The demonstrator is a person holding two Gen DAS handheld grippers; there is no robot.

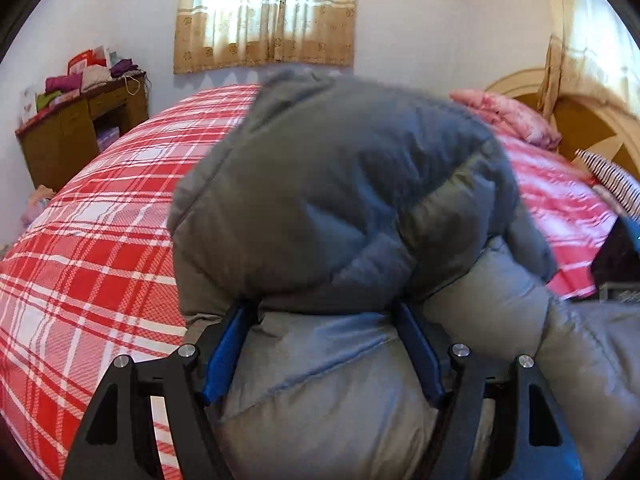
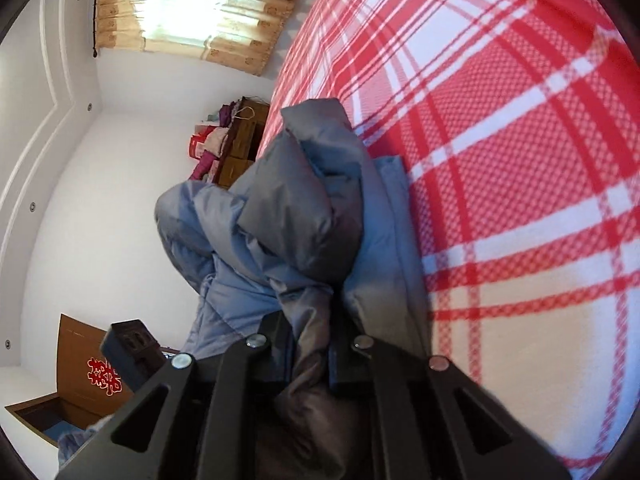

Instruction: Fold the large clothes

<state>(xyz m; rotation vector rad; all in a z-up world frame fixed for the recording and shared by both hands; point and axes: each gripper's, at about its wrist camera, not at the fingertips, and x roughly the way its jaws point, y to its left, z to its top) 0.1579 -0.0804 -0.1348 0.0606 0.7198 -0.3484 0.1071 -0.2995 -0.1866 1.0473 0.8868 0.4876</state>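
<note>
A grey-blue padded jacket (image 1: 340,200) lies bunched on a bed with a red and white plaid cover (image 1: 100,220). My left gripper (image 1: 324,320) has its blue-padded jaws wide apart around a thick fold of the jacket. In the right wrist view the jacket (image 2: 288,220) hangs crumpled beside the plaid cover (image 2: 500,160). My right gripper (image 2: 310,344) is shut on a bunched strip of the jacket, which passes between its black fingers. The right camera is rolled sideways.
A wooden desk (image 1: 80,128) piled with folded clothes stands at the far left by the wall. A curtained window (image 1: 264,12) is behind the bed. A pink quilt (image 1: 508,116), a striped pillow (image 1: 612,176) and the headboard (image 1: 580,120) are at the right.
</note>
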